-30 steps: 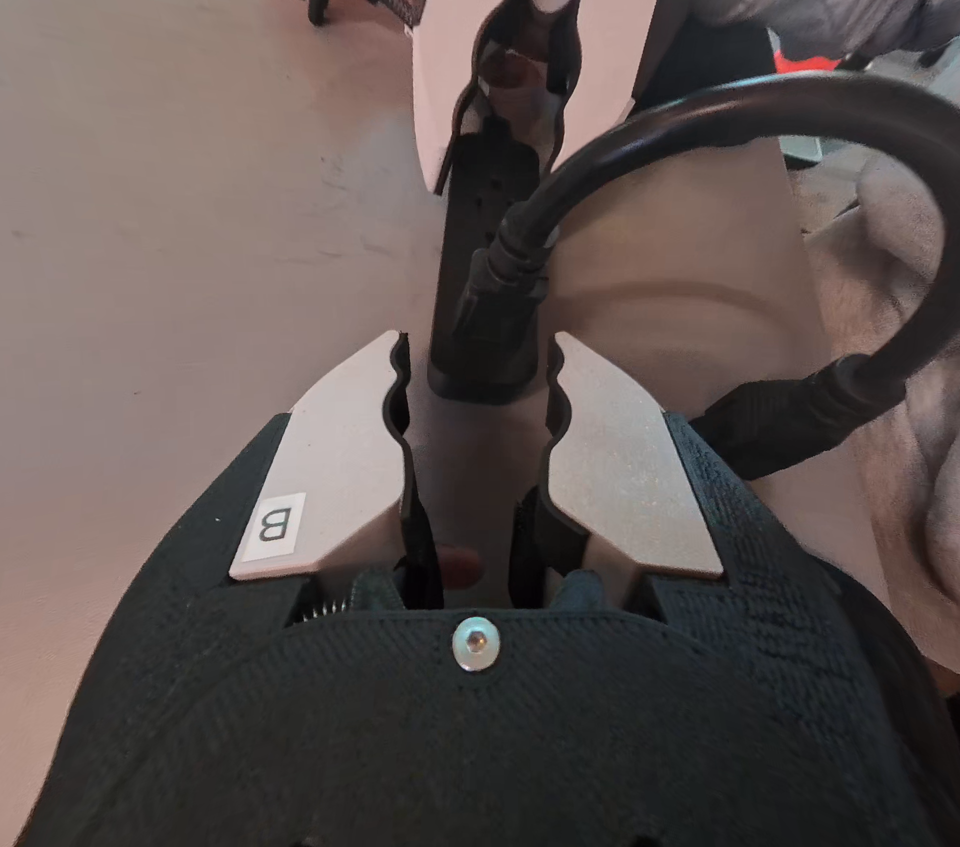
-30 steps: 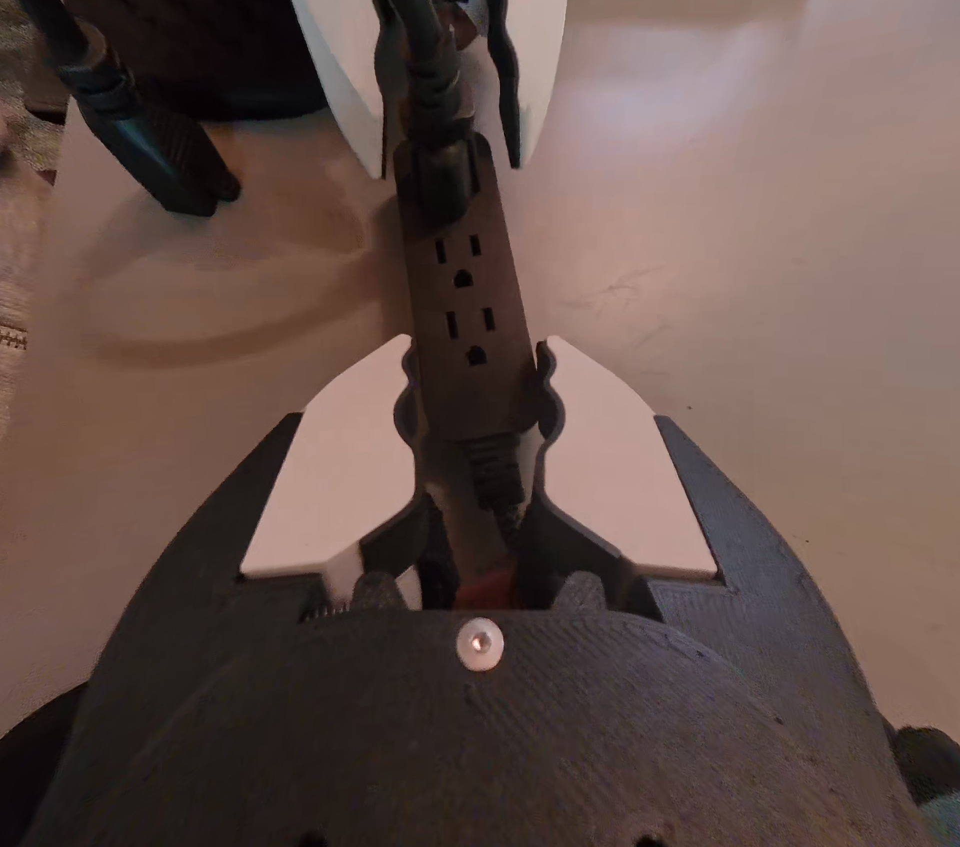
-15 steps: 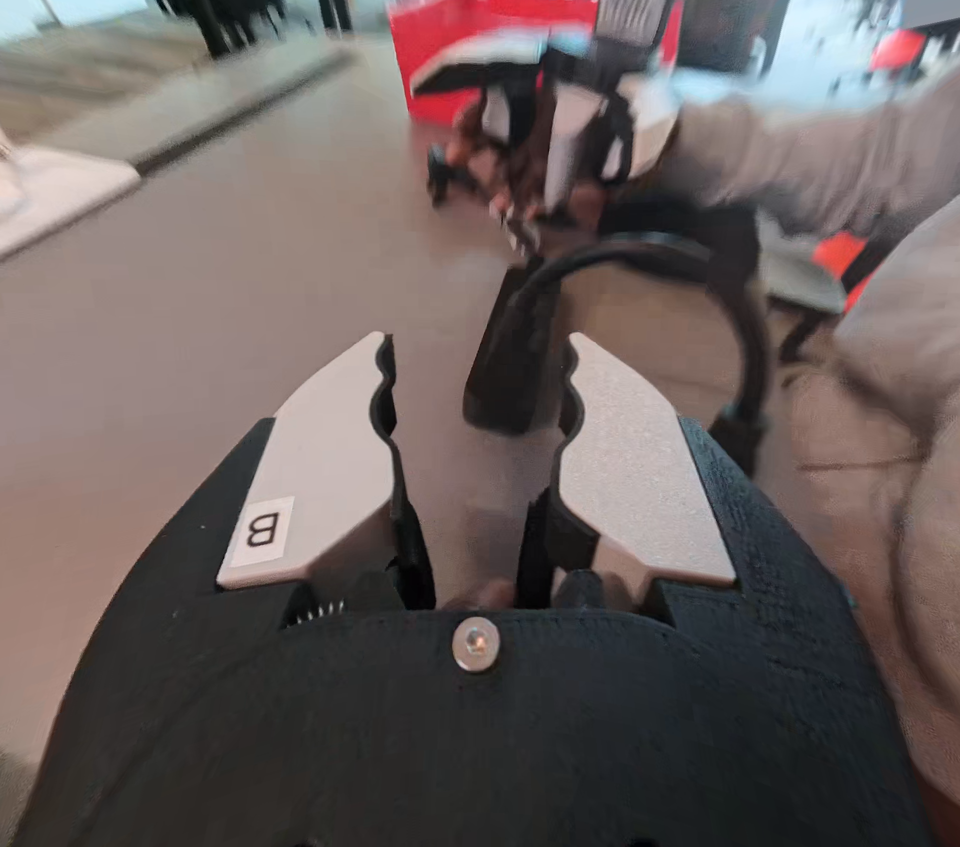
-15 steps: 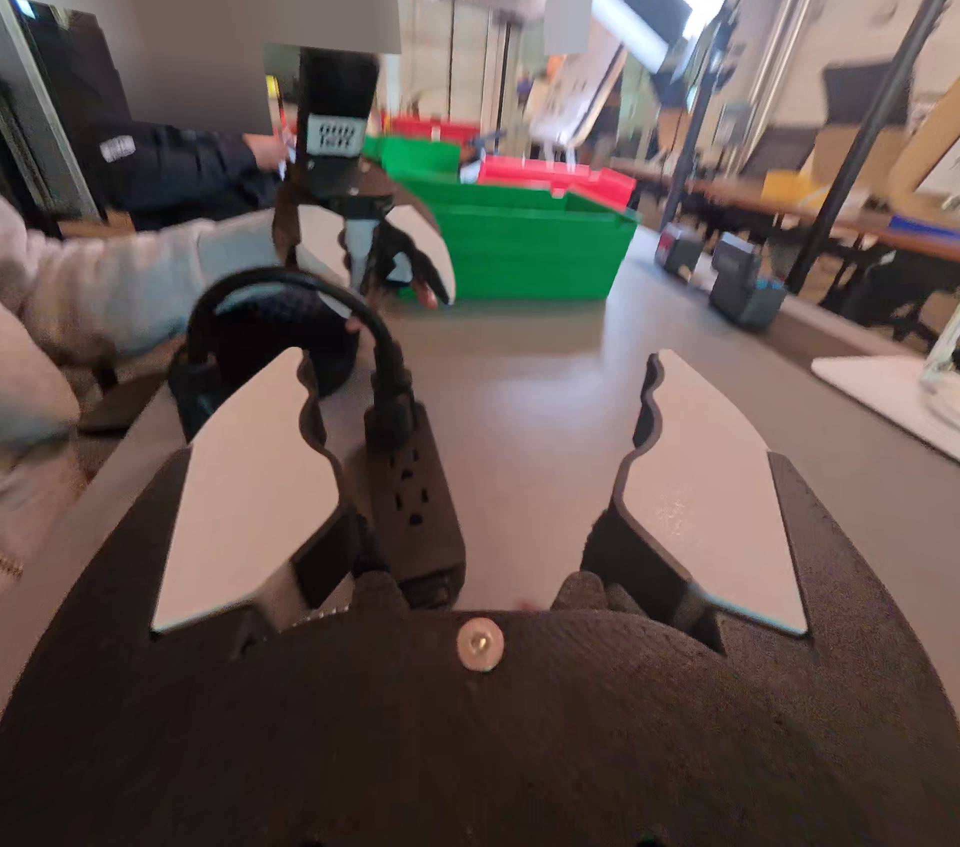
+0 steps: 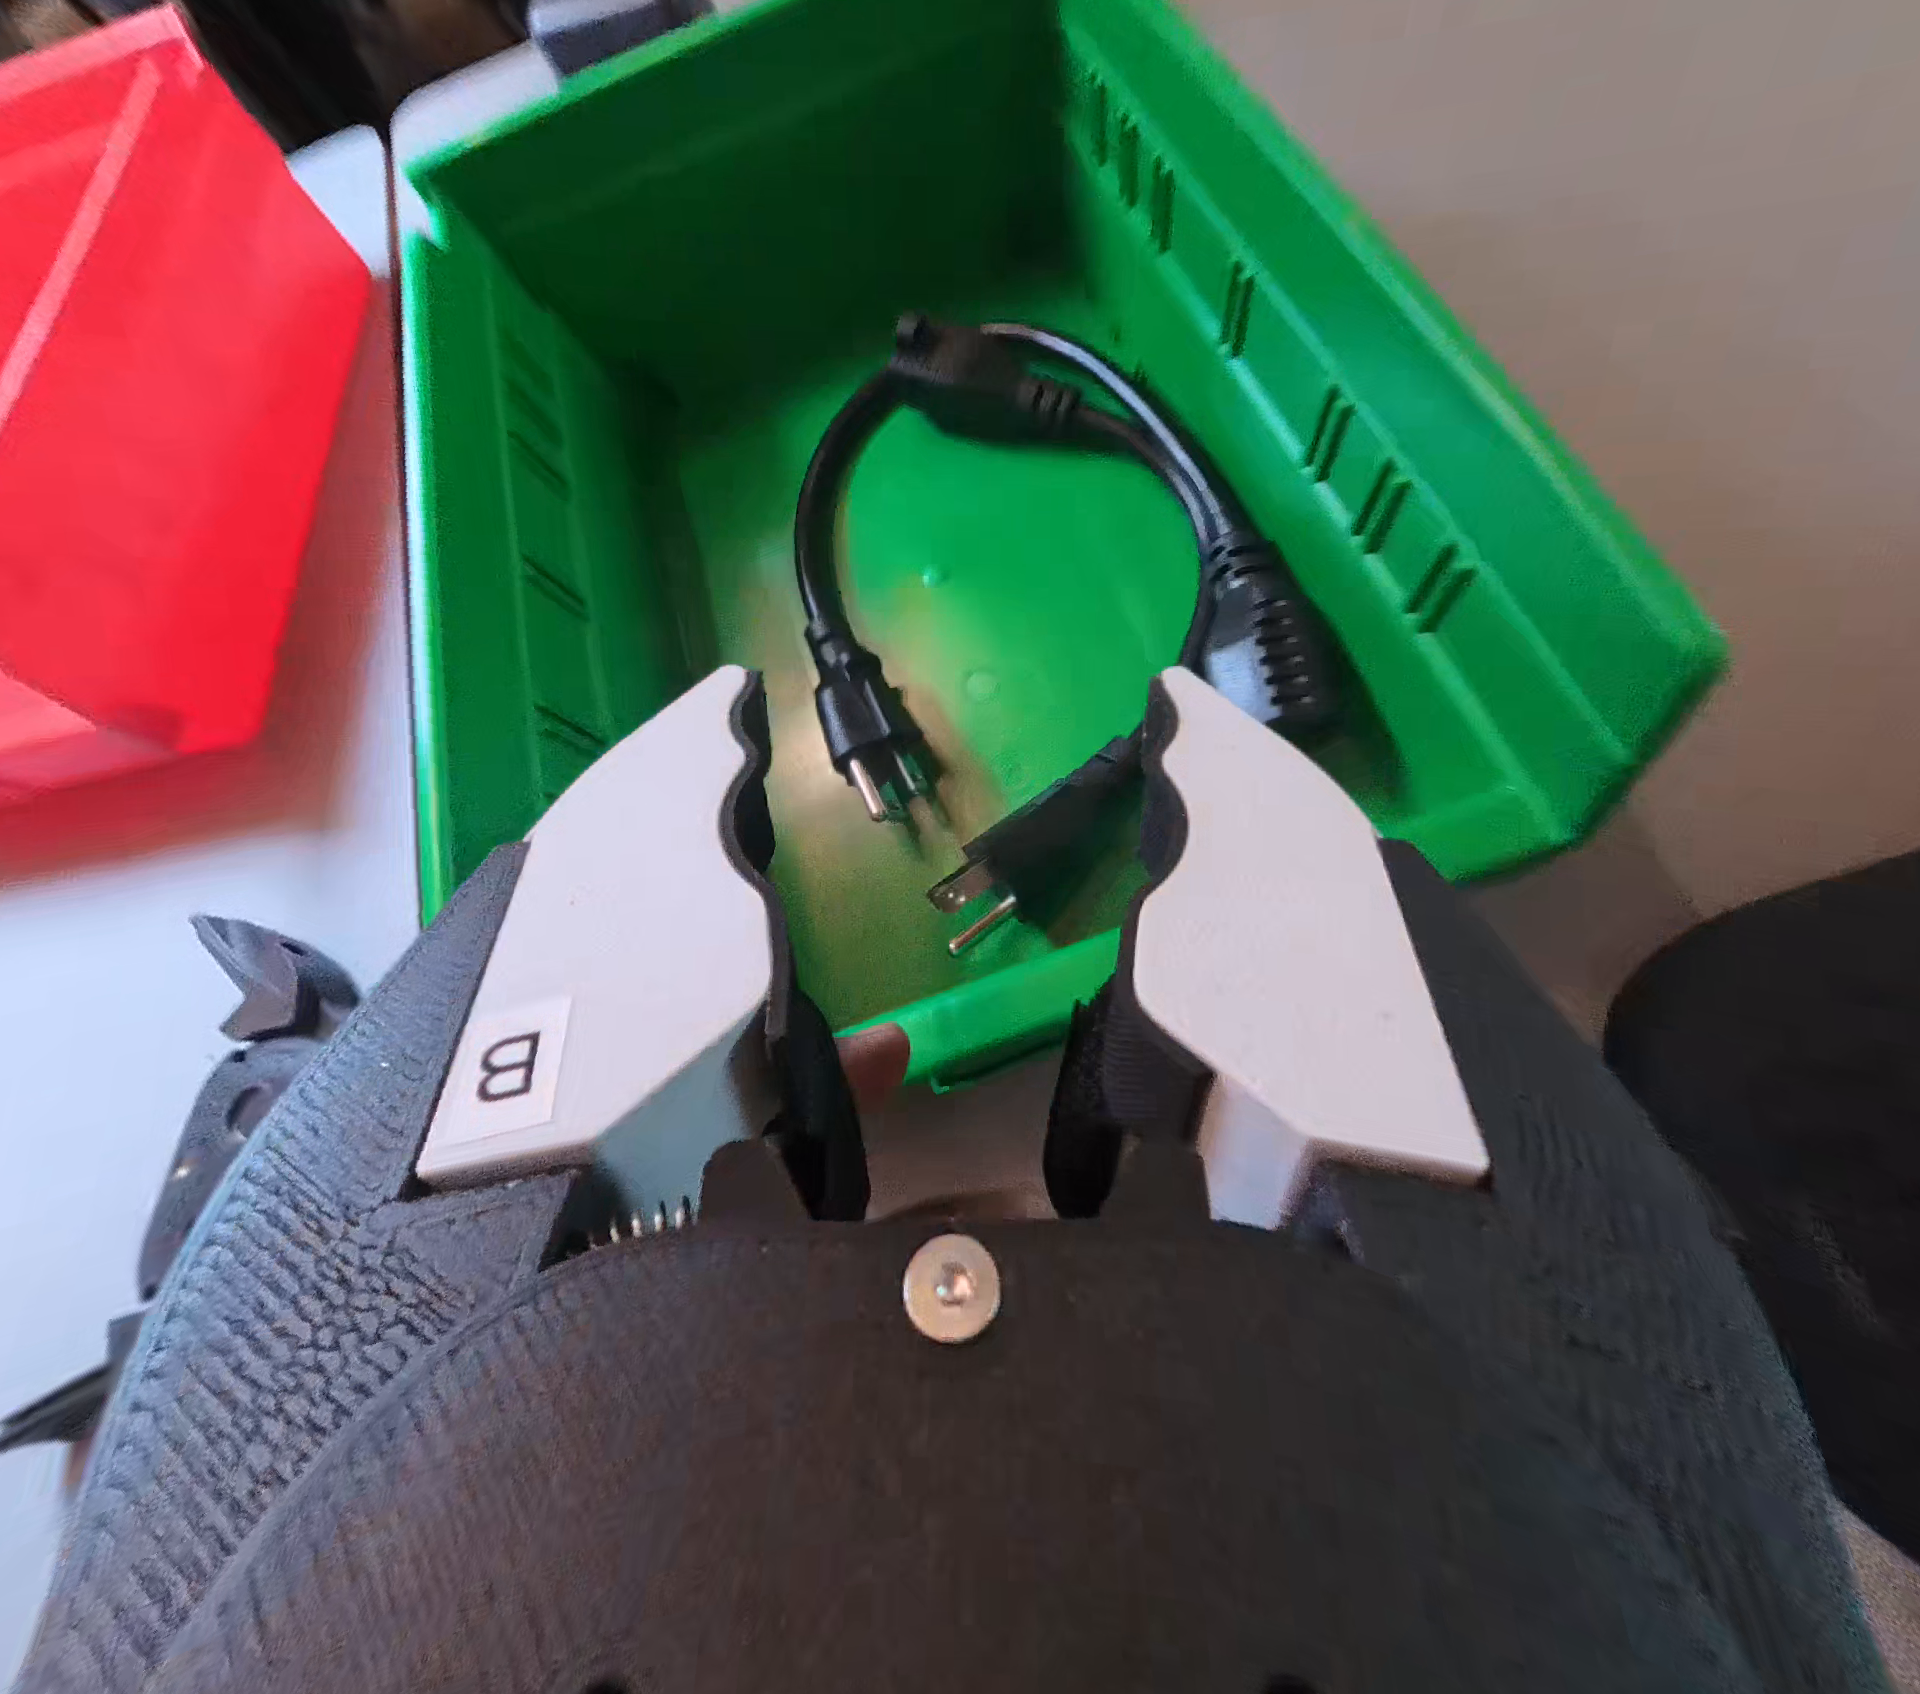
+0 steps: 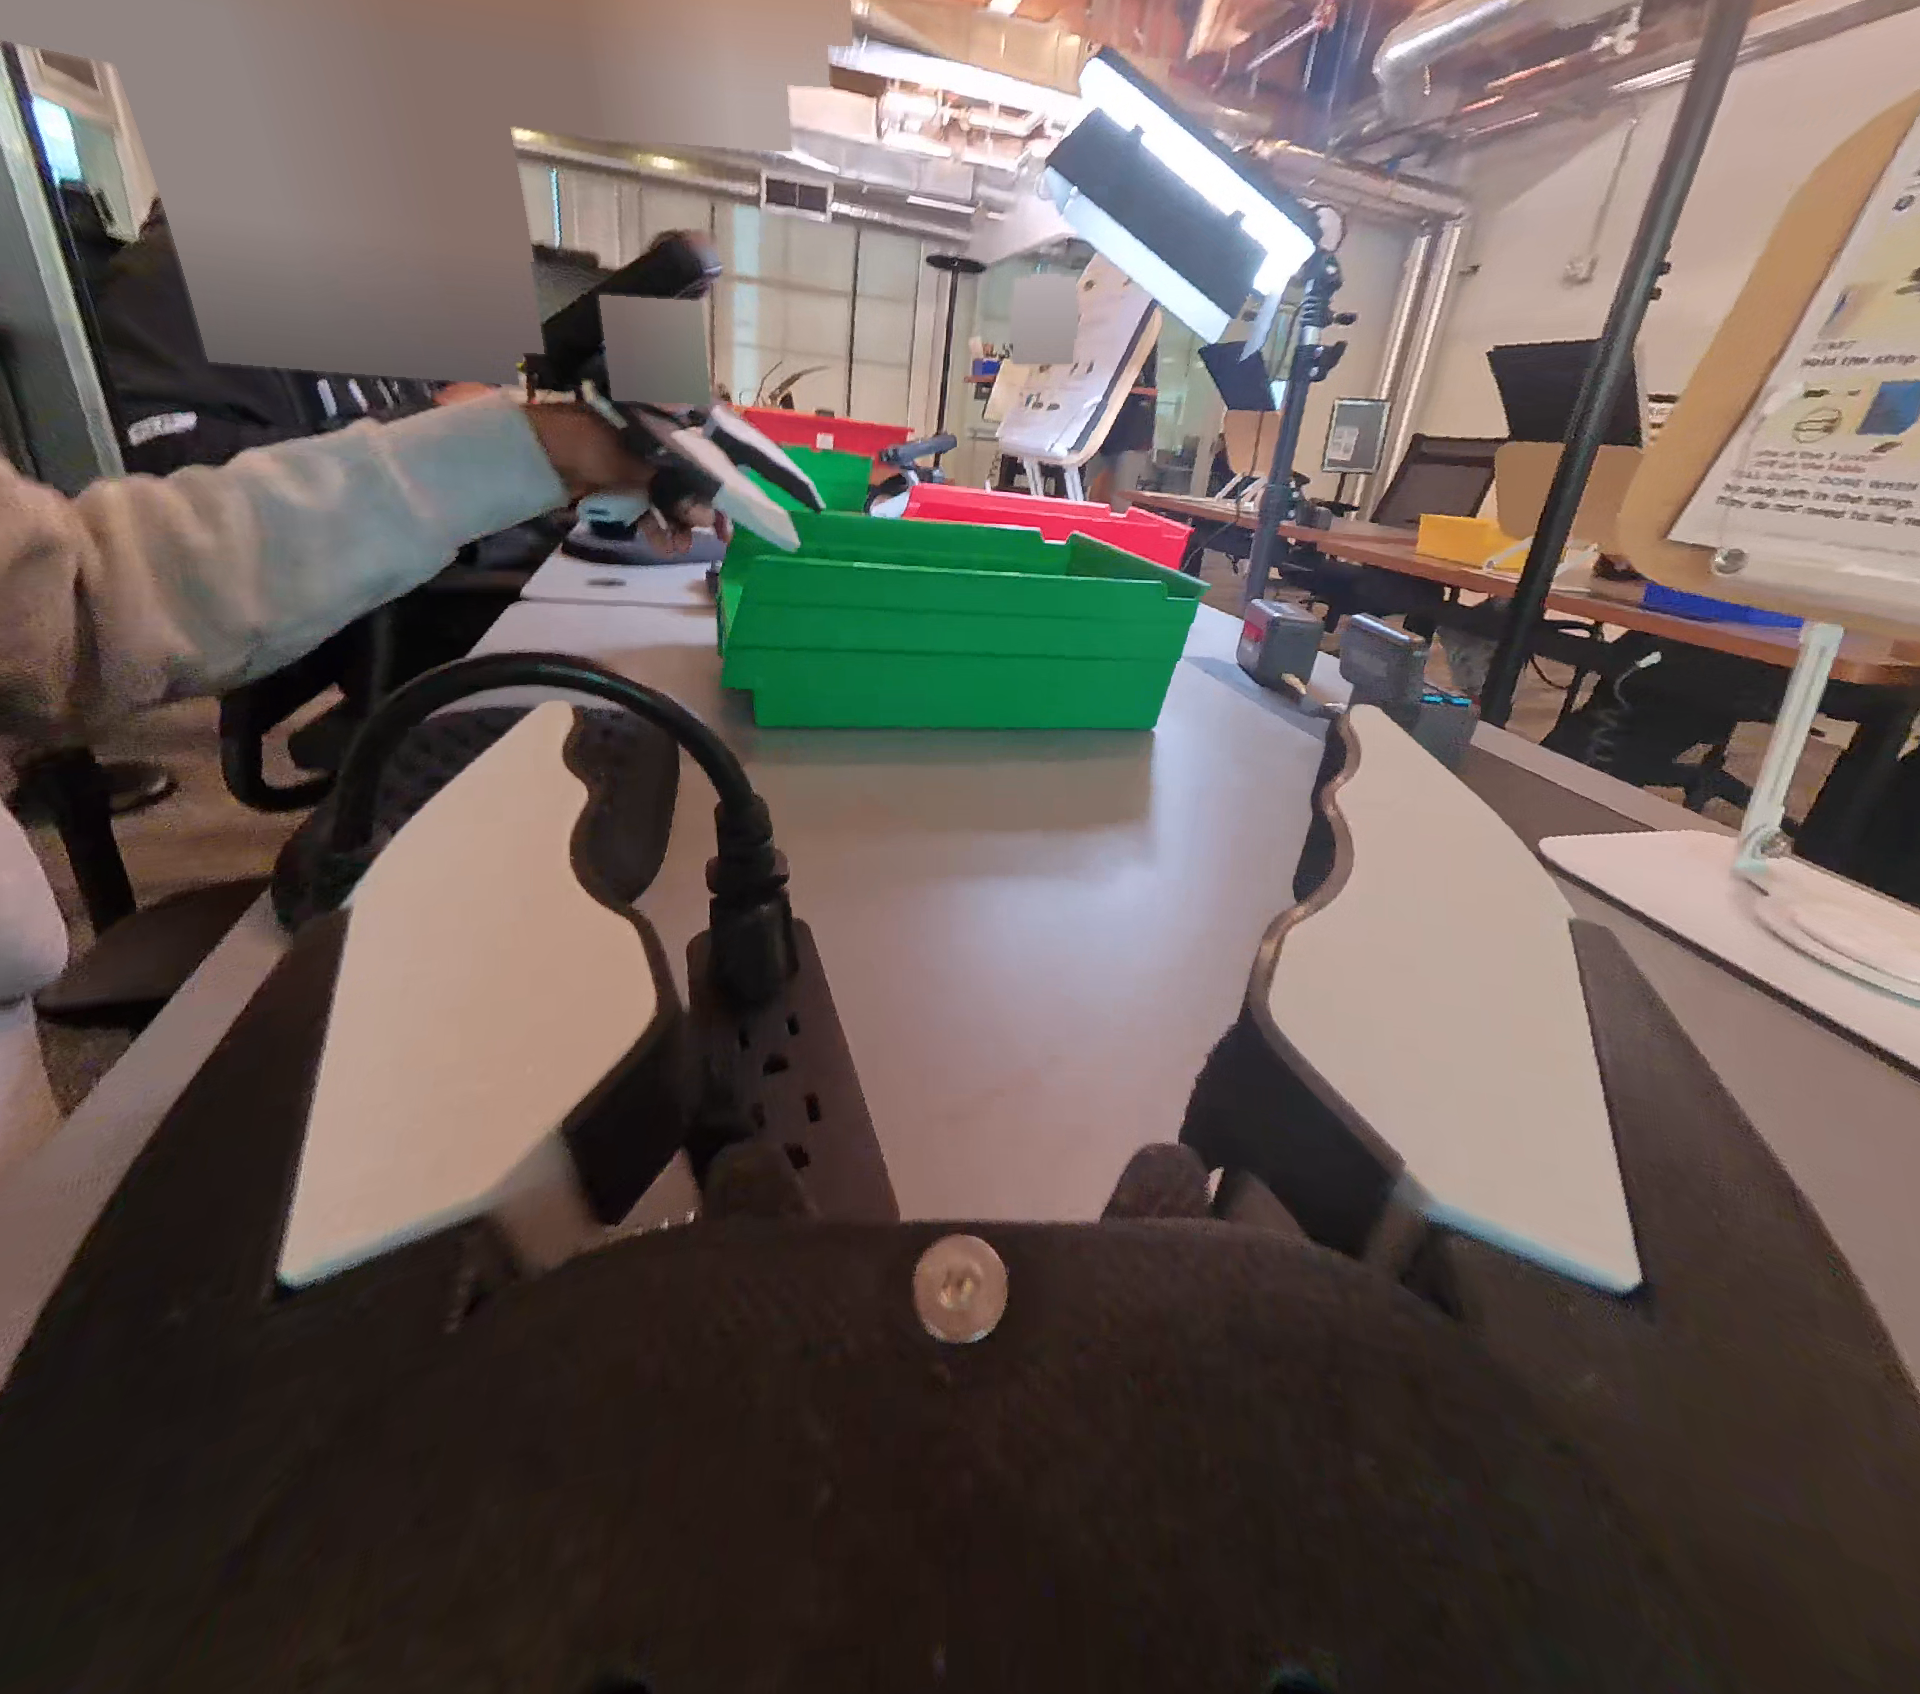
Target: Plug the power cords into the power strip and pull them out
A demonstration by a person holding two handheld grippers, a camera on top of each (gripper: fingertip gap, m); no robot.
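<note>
Two black power cords lie loose in a green bin: one cord with its plug near the middle, the other plug nearer me. My left gripper is open and empty, hovering over the bin's near end; it also shows far off in the right wrist view. The black power strip lies on the grey table with one cord plugged into it. My right gripper is wide open above the strip's near end, holding nothing.
A red bin sits left of the green bin, with more red bins behind. Two small grey devices stand right of the green bin. A white stand base is at the right. A dark chair seat is beside the table. Spacing between my two grippers at the tips: around 40 cm.
My left gripper has swung away from the strip to above the green bin. My right gripper has opened, let go of the strip's end and tilted up.
</note>
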